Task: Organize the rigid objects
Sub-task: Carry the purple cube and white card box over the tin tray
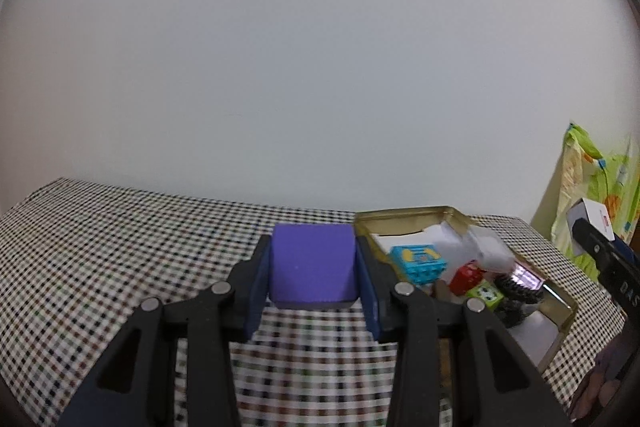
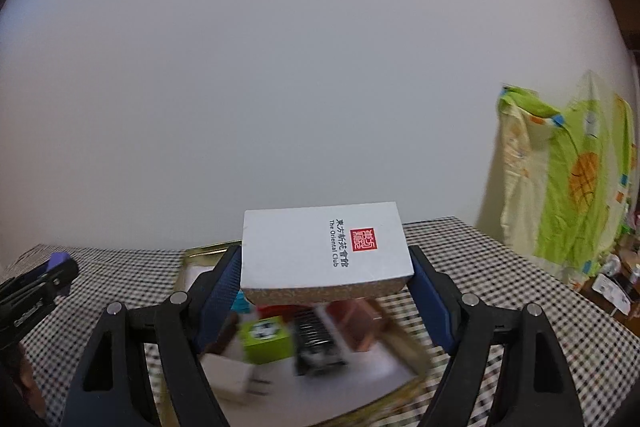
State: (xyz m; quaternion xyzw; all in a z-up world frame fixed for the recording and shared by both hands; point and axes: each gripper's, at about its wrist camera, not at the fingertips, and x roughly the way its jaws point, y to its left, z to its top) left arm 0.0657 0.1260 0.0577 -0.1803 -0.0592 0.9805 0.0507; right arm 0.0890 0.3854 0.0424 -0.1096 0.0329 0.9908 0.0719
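My left gripper [image 1: 314,267] is shut on a purple block [image 1: 313,265] and holds it above the checkered tablecloth [image 1: 100,247], just left of an open gold tin [image 1: 404,214]. The tin holds a cyan block [image 1: 418,261], a red block [image 1: 466,277], a green block [image 1: 486,294] and a black toothed part [image 1: 516,291]. My right gripper [image 2: 326,267] is shut on a white box with a red seal [image 2: 324,251], held above the tin [image 2: 196,250]. Below it lie a green block [image 2: 266,339] and a black part [image 2: 316,343], blurred. The right gripper also shows in the left wrist view [image 1: 600,239].
A plain white wall stands behind the table. A green and yellow patterned cloth [image 2: 568,179] hangs at the right beyond the table edge. Clutter [image 2: 616,279] lies on the floor far right. The left gripper shows at the left in the right wrist view [image 2: 40,283].
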